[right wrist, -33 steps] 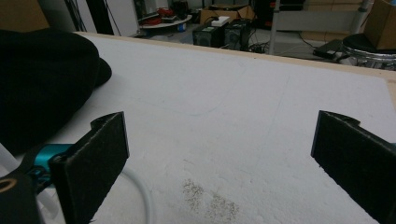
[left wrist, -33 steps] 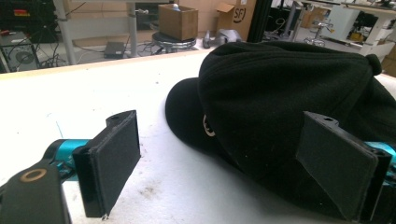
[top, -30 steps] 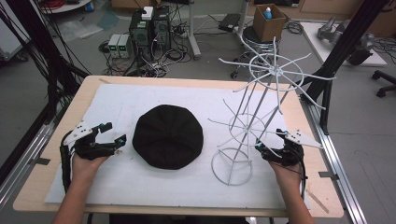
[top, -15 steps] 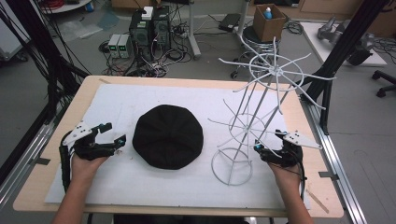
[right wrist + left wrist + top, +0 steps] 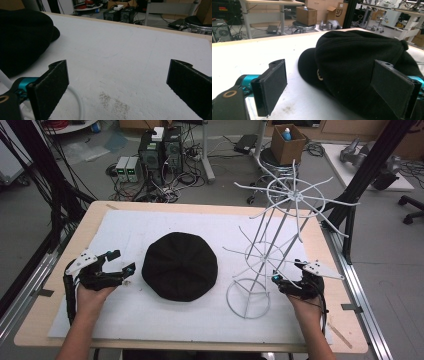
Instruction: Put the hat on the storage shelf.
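On the white mat, black cap lies centre-left of wire rack; my left gripper and right gripper, both spread, empty—likely pre-grasp, next pinching cap's near-left edge.

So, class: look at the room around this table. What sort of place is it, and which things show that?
Probably a robotics lab or workshop, not a shop or home. Computer towers sit on the floor among tangled cables, black metal framing surrounds the wooden table, and a person holds wired grippers: left gripper, right gripper.
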Demonstrator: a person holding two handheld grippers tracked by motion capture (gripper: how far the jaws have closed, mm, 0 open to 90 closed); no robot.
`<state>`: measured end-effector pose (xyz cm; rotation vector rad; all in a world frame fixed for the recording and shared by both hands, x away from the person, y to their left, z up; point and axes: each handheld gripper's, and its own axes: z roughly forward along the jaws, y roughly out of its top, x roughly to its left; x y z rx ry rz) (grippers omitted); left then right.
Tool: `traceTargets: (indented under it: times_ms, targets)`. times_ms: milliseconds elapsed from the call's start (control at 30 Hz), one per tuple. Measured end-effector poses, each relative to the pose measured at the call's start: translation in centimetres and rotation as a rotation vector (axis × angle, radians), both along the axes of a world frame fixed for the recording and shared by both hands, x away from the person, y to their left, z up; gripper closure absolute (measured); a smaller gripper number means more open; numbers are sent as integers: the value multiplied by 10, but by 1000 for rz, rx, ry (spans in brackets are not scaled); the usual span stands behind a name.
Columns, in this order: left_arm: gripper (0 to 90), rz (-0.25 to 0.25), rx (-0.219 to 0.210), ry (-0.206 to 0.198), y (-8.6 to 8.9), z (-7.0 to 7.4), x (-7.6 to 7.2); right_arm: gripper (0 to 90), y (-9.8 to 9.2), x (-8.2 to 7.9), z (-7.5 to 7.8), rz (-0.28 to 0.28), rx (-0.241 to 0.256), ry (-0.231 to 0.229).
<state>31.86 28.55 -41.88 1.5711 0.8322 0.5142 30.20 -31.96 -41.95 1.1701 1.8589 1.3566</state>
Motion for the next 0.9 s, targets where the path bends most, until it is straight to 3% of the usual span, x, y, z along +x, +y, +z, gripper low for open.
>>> traceTargets:
  times_ms: [433,667,900]
  targets:
    - [140,-54,1,-13,-18,24,2,32,-2,-3,2,-11,11,-1]
    - [139,-109,24,-19,-42,39,9,32,-5,-3,2,-19,20,0]
    - [138,-162,73,-16,-68,49,16,32,-5,-1,0,-12,24,10]
